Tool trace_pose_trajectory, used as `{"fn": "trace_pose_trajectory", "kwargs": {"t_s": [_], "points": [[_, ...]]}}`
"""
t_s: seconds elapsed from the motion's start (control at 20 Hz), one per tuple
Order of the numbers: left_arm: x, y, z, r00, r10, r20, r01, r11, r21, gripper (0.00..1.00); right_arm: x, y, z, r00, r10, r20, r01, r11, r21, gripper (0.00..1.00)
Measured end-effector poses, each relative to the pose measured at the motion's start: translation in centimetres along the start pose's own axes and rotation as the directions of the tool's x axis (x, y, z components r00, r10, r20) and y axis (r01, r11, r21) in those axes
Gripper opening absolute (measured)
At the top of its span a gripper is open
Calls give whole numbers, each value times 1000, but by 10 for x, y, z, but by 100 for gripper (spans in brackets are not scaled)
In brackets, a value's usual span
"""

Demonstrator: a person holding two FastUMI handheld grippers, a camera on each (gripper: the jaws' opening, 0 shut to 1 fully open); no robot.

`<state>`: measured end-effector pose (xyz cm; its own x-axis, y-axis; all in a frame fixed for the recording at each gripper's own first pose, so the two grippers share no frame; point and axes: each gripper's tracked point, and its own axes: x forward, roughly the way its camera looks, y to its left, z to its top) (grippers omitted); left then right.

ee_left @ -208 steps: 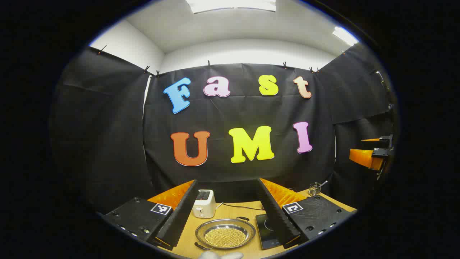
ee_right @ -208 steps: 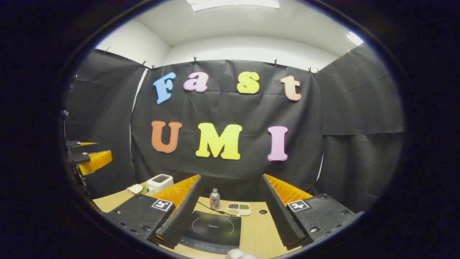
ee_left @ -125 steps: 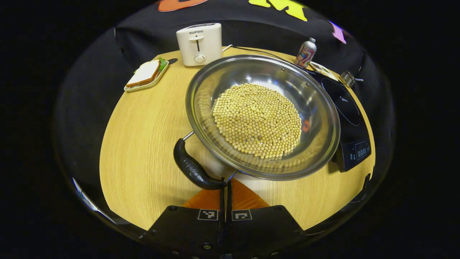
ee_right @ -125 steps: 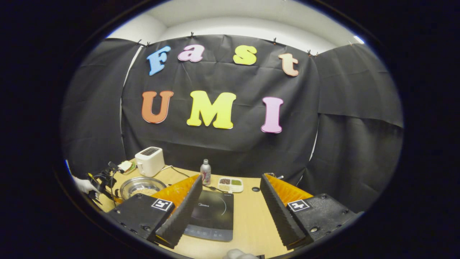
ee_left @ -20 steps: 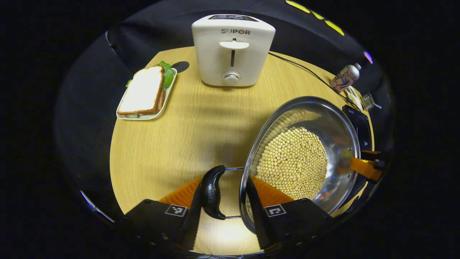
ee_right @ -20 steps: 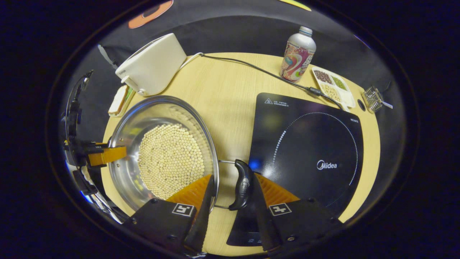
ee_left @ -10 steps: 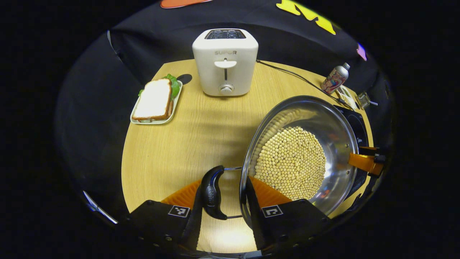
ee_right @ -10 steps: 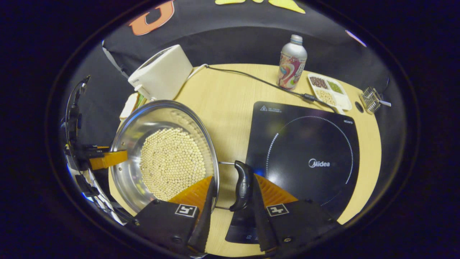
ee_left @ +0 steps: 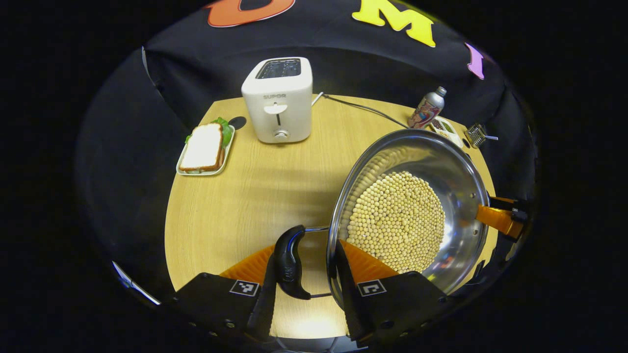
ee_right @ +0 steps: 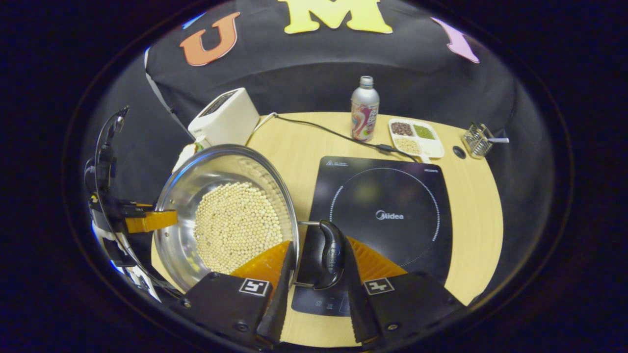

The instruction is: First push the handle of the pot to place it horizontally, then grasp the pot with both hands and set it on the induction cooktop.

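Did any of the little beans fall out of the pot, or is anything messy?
No spill that I can see. The beans sit in a neat heap inside the pot, held by both tongs at its handles. The wooden table looks clean. Nothing stands out.

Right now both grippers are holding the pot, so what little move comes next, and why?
Probably carry the pot a little further sideways toward the induction cooktop. The left gripper and right gripper each straddle a handle and the rim, but only the right handle is over the cooktop's edge so far.
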<state>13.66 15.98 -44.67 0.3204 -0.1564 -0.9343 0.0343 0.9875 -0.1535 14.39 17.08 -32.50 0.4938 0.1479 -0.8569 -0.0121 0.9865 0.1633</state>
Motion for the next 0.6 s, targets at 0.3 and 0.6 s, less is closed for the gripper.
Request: {"fn": "trace_pose_trajectory", "kwargs": {"t_s": [0.3, 0.6], "points": [[25, -6, 0, 999, -47, 8, 47, 998, 49, 67, -34, -55, -6, 998, -53, 46, 50, 997, 54, 53], [40, -12, 4, 997, -83, 10, 82, 994, 72, 67, -48, -129, -7, 992, -106, 68, 100, 991, 92, 53]]}}
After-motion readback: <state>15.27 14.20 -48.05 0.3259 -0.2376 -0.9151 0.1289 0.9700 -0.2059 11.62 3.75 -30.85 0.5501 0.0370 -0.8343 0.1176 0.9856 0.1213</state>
